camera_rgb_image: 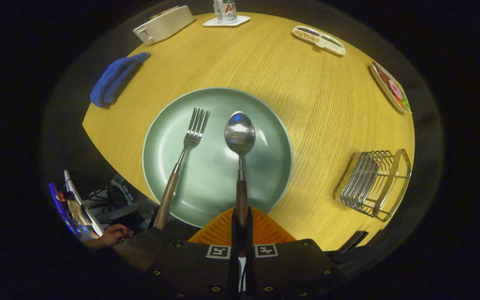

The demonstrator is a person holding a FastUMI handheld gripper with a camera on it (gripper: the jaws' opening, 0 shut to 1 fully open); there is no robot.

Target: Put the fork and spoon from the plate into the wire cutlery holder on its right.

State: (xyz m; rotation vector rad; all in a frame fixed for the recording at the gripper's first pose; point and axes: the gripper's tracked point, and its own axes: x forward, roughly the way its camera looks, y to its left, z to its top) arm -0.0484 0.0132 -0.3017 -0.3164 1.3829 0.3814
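The tongs (241,225) are closed on the wooden handle of the spoon (240,158), and the handle end is pinched between the two fingers with almost no gap left. The bowl of the spoon points to 12 o'clock and seems to lie on, or just above, the green plate (219,156); whether it is already lifted cannot be told.

The fork (183,162) is seen beside the spoon, at about 10 o'clock from the fingers. It rests on the plate with its wooden handle over the near rim, apart from the spoon. The wire holder (375,183) stands on the wooden table (265,62) at about 3 o'clock from the plate, well apart from it.

The step in hand is judged to be the lifting of the spoon. As the grip is taken at the far end of the handle, the heavy bowl may swing down, so the spoon should be raised slowly and kept level. It should be carried clear over the plate rim toward 3 o'clock, without the fork being touched. Over the holder, the spoon should be tilted so that it enters an opening between the wires, and it should be released only when it is supported.
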